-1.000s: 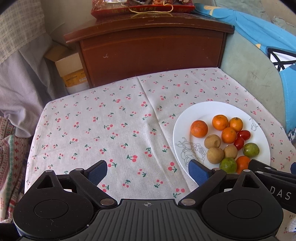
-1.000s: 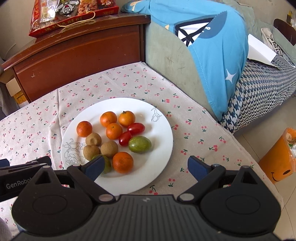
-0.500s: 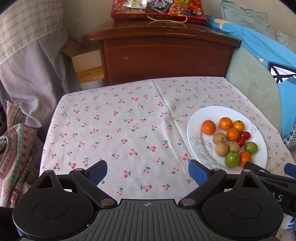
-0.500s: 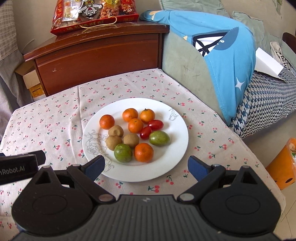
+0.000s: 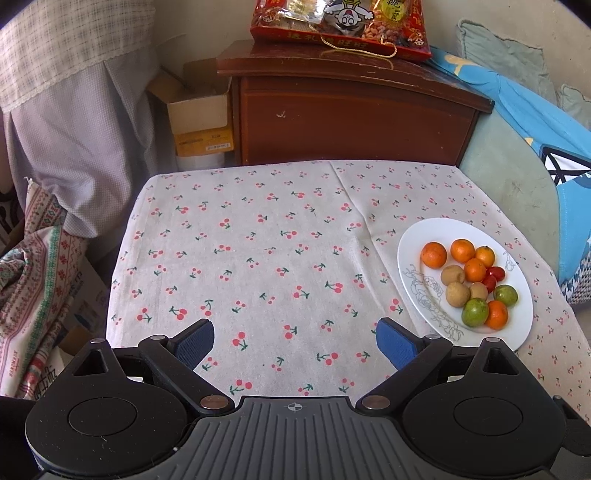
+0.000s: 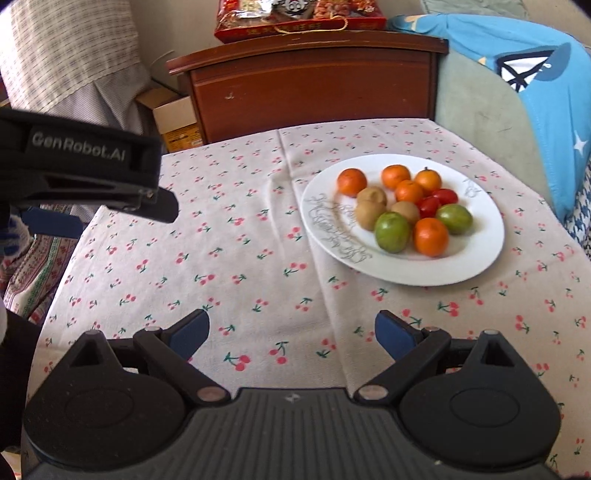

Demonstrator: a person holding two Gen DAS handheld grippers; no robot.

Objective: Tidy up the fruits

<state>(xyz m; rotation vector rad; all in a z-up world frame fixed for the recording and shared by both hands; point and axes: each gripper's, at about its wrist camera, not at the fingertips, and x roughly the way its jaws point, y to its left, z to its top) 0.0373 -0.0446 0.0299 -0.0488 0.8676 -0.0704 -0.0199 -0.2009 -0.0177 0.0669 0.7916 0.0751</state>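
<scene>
A white plate (image 5: 517, 332) (image 6: 480, 258) sits at the right of a table with a cherry-print cloth (image 5: 258, 240). It holds several oranges (image 6: 430, 236), brown kiwis (image 6: 369, 214), two green fruits (image 6: 392, 232) and two red tomatoes (image 6: 428, 205). My left gripper (image 5: 295, 341) is open and empty, above the cloth's near middle, left of the plate. My right gripper (image 6: 291, 332) is open and empty, near the front edge, short of the plate. The left gripper's body (image 6: 81, 166) shows at the left of the right wrist view.
A brown wooden cabinet (image 5: 351, 110) stands behind the table with a red snack bag (image 5: 340, 26) on top. A cardboard box (image 5: 199, 110) is to its left. A sofa with blue cloth (image 6: 535, 92) borders the right. Fabric piles (image 5: 37, 277) lie at the left.
Both grippers have pulled back and up from the plate and shifted left; the plate now sits farther away and to the right. Both stay open and empty.
</scene>
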